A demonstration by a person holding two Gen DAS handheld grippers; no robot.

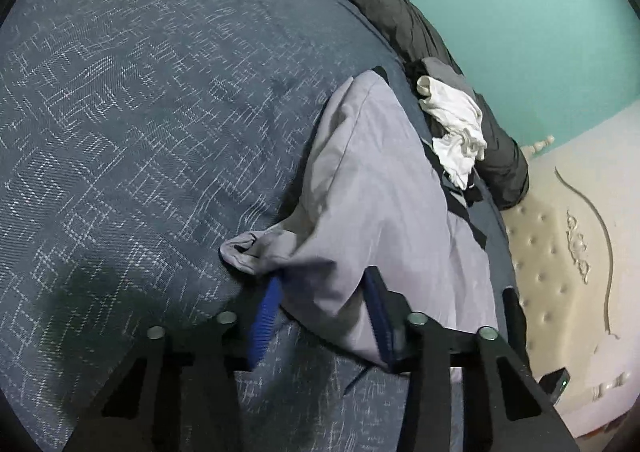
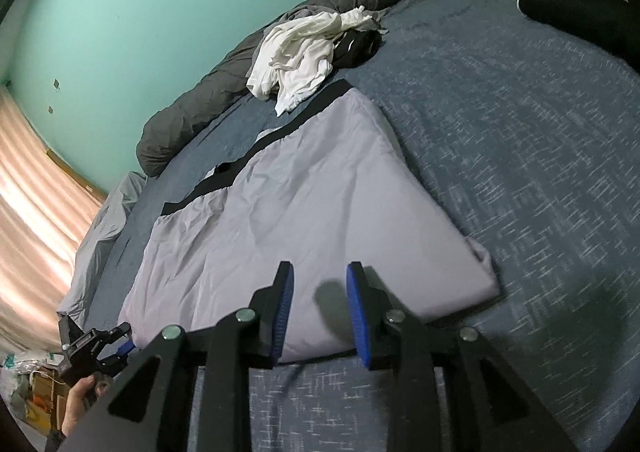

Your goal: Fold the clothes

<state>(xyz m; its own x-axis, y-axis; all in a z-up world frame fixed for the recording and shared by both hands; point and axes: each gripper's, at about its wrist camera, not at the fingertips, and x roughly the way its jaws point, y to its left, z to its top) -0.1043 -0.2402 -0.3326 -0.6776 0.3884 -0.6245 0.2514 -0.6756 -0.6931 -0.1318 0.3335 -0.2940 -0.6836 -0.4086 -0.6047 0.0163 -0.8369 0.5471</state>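
Lavender-grey shorts (image 1: pixel 372 192) with a black waistband (image 2: pixel 256 148) lie folded flat on the blue patterned bedspread (image 2: pixel 520 172). In the left wrist view my left gripper (image 1: pixel 324 280) has a raised fold of the shorts' near corner between its blue pads, which stand well apart; a loose tip of cloth (image 1: pixel 240 248) hangs to the left. The right wrist view shows that left gripper (image 2: pixel 120 344) at the shorts' (image 2: pixel 300 192) near left corner, held by a hand (image 2: pixel 78 392). My right gripper (image 2: pixel 320 272) is open just above the shorts' near edge, nothing between its fingers.
A crumpled white garment (image 2: pixel 300 52) and a black one (image 2: pixel 356 44) lie beyond the shorts against a rolled dark grey duvet (image 2: pixel 224 92). A cream tufted headboard (image 1: pixel 552 252) borders the bed. A grey cloth (image 2: pixel 100 220) hangs off the left edge near a pink curtain (image 2: pixel 32 192).
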